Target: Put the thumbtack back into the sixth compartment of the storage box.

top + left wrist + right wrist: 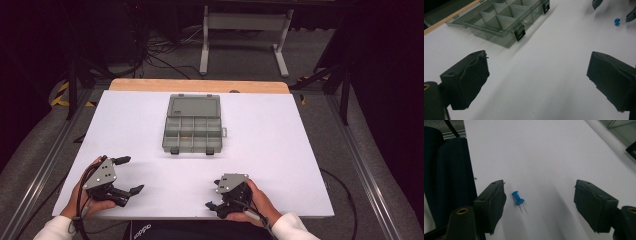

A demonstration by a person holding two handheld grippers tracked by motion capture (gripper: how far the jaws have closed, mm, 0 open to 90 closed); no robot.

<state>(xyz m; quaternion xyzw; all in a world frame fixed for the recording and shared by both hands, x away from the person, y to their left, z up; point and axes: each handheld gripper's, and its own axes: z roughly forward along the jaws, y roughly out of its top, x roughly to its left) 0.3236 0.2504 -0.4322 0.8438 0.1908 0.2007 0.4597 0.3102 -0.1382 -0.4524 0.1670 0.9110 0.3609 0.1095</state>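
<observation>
Translucent grey plastic organiser box (192, 124), matt white table (280, 165) with wooden far edge, glossy blue plastic pushpin (518, 198).

One compartment box (193, 124), one blue pushpin (518, 199) and two grippers (126, 175) (214, 196) are counted on one table (280, 150).

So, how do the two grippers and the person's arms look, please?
Each hand-held gripper, left gripper and right gripper, has a black body, two black jaws with dark, rough-edged pads, and a grey three-cornered plate on top with small pale dots. A dark cable trails from the left one. The person wears white sleeves.
</observation>
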